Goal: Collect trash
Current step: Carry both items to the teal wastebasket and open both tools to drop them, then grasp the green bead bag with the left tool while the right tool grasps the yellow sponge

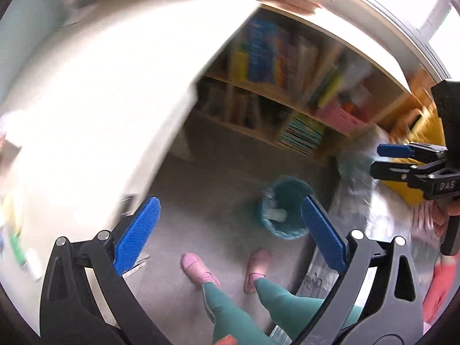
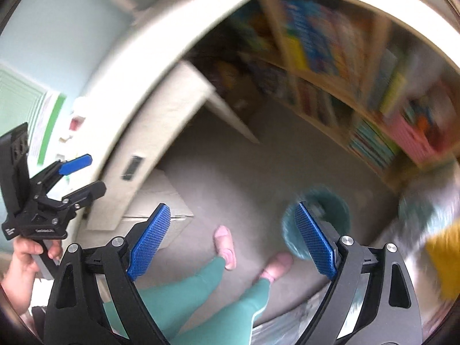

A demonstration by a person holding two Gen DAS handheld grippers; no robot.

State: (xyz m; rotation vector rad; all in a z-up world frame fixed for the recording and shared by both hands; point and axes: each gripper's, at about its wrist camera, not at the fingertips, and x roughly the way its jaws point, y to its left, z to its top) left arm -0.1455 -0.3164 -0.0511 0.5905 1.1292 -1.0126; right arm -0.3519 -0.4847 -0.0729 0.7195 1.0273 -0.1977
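Observation:
A small teal waste bin (image 1: 284, 210) stands on the grey carpet, with a white piece of trash (image 1: 277, 214) lying inside it. It also shows, blurred, in the right wrist view (image 2: 325, 221). My left gripper (image 1: 230, 230) is open and empty, held high above the floor. My right gripper (image 2: 231, 234) is open and empty too, also high above the floor. Each gripper shows in the other's view: the right one (image 1: 388, 161) at the right edge, the left one (image 2: 80, 175) at the left edge. Both views are motion-blurred.
A white table (image 1: 100, 86) fills the left, with small items (image 1: 20, 247) at its left end. A wooden bookshelf (image 1: 287, 100) full of books runs along the back. The person's legs and pink slippers (image 1: 198, 267) stand on the carpet. A yellow object (image 2: 445, 258) lies at right.

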